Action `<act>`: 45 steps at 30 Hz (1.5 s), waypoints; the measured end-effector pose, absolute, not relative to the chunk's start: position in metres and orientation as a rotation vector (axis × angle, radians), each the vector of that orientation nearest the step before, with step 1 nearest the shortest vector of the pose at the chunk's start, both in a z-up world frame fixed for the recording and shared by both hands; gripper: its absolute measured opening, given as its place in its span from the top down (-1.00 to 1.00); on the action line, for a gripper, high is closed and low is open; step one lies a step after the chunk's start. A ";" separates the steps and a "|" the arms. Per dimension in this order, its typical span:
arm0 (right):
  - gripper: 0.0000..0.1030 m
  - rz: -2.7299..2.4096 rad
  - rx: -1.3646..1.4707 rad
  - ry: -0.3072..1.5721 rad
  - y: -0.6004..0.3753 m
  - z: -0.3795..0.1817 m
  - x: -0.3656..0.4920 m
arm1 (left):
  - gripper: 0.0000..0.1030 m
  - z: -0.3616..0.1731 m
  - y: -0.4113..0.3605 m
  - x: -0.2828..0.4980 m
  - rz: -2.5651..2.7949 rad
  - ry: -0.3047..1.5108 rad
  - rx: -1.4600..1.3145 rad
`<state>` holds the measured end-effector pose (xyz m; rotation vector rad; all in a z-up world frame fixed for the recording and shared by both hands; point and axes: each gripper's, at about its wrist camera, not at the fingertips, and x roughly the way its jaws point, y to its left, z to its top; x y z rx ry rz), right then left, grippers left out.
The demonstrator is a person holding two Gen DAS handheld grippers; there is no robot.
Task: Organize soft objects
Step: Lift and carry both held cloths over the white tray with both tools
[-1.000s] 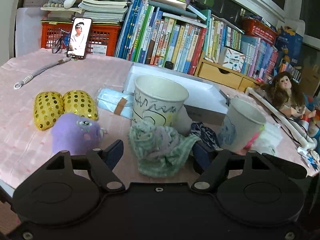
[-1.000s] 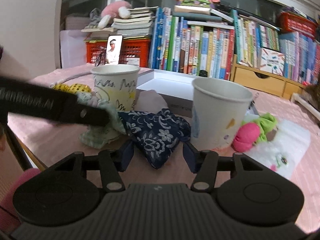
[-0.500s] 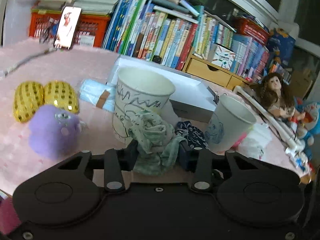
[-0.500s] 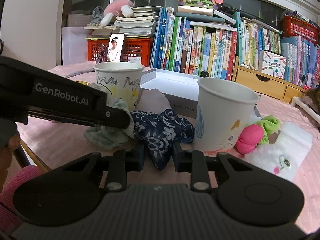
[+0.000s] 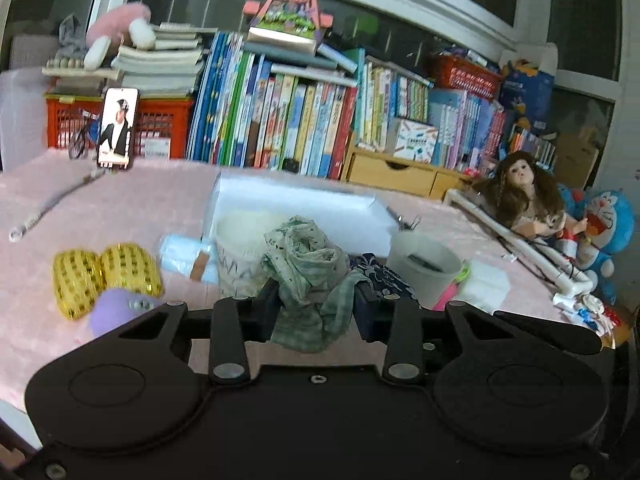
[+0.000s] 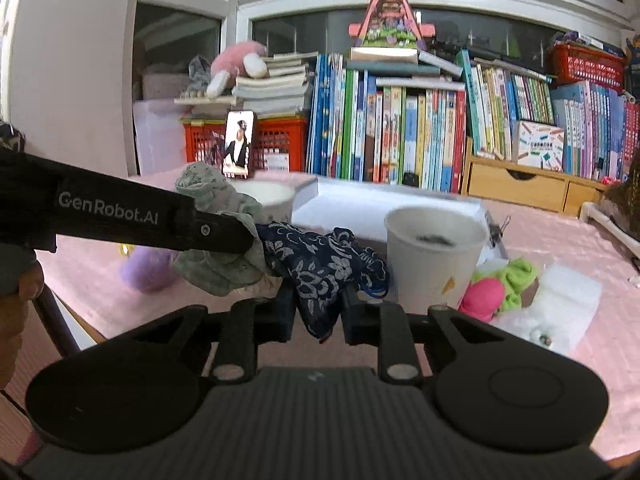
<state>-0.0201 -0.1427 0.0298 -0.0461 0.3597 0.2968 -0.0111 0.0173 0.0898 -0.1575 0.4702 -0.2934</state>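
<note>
Two grippers each pinched a cloth. Nearest, the left gripper (image 5: 316, 307) had just closed on the green patterned cloth (image 5: 306, 264), held clear of the pink tablecloth (image 5: 120, 204); the right gripper (image 6: 318, 309) was clamped on the navy floral cloth (image 6: 320, 260). Both looked light and floppy (a grip at the bunched middle should limit trailing ends). Behind stood the scribbled paper cup (image 5: 240, 258) and the plainer paper cup (image 6: 434, 256).

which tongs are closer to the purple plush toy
Left. The left tongs, shut on the green cloth, are beside the purple plush toy. The right tongs, shut on the navy floral cloth, sit farther off, by the right-hand paper cup.
</note>
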 end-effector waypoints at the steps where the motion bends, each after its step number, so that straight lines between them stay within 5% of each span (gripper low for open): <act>1: 0.47 0.299 -0.043 0.354 -0.143 0.033 -0.021 | 0.31 0.094 0.019 -0.011 -0.297 0.465 -0.158; 24: 0.51 0.300 0.036 0.275 -0.157 0.075 -0.018 | 0.31 0.153 0.038 0.009 -0.316 0.411 -0.188; 45: 0.50 0.211 0.041 0.494 -0.212 0.107 0.105 | 0.31 0.150 -0.029 0.177 -0.346 0.715 -0.122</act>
